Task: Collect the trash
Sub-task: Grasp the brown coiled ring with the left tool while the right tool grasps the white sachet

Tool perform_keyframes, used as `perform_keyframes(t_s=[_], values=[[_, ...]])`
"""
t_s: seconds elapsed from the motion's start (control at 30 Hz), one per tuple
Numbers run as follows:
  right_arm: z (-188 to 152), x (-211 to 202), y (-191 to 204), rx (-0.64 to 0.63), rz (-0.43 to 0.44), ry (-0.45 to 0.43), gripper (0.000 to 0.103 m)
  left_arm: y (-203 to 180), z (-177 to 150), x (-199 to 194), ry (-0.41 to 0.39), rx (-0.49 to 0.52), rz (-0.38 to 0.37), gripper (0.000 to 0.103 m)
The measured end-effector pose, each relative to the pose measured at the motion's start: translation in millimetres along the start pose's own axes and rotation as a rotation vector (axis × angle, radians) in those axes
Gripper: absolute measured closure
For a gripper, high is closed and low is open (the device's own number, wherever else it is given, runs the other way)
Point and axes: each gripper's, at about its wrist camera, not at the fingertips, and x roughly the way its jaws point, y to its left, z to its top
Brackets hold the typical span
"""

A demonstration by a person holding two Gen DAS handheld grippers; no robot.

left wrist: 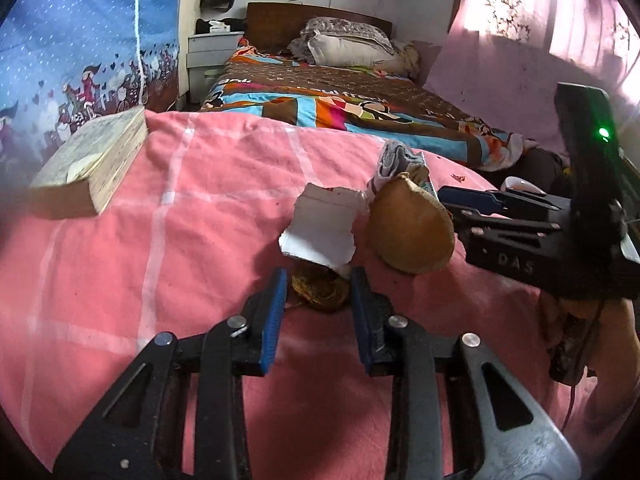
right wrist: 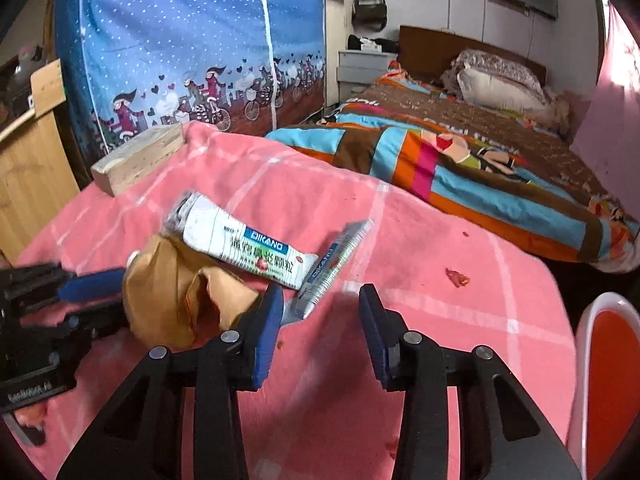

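The trash lies on a pink checked cloth point(left wrist: 120, 260). In the left wrist view a torn white card point(left wrist: 320, 228) leans beside a crumpled brown paper bag point(left wrist: 412, 232), with a grey rag point(left wrist: 394, 160) behind them. A yellow-brown tangle of thread point(left wrist: 320, 294) lies between the tips of my left gripper point(left wrist: 319, 276) and fills the narrow gap; the pads do not visibly squeeze it. My right gripper point(left wrist: 448, 202) reaches in from the right, behind the bag. In the right wrist view my right gripper point(right wrist: 320, 296) stands partly open. A silver sachet strip point(right wrist: 332, 268) ends by its left pad, beside a white DIKANG packet point(right wrist: 240, 244).
A thick old book point(left wrist: 92, 156) lies at the cloth's far left corner. A bed with a colourful quilt point(right wrist: 460, 168) runs behind. A small red scrap point(right wrist: 456, 278) lies on the cloth, a red and white chair point(right wrist: 608, 360) stands at the right, and a blue printed curtain point(right wrist: 180, 40) hangs at the left.
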Motion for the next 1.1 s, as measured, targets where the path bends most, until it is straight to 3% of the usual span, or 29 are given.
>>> perform_keyframes(t_s=[0.13, 0.23, 0.27, 0.53, 0.9, 1.1], values=[[0.6, 5.1, -4.3, 0.034, 0.036, 0.019, 0.067, 0.1, -1.5, -1.4, -0.003, -0.012, 0.003, 0.065], [-0.6, 4.1, -2.1, 0.027, 0.034, 0.019, 0.092, 0.3, -3.4, -2.8, -0.004, -0.020, -0.001, 0.065], [-1.3, 3.3, -1.8, 0.025, 0.036, 0.015, 0.094, 0.8, -4.4, -3.9, -0.005, -0.026, -0.005, 0.065], [-7.4, -8.8, -10.0, 0.074, 0.059, -0.035, 0.099, 4.7, -14.7, -14.1, -0.022, -0.052, -0.044, 0.065], [-32.3, -42.2, -19.0, 0.117, 0.094, -0.058, 0.099, -7.4, -26.8, -22.6, -0.007, 0.008, -0.079, 0.057], [-45.9, -59.2, -32.1, 0.148, 0.195, -0.047, 0.099, -11.5, -30.2, -24.7, -0.002, 0.033, -0.084, 0.058]])
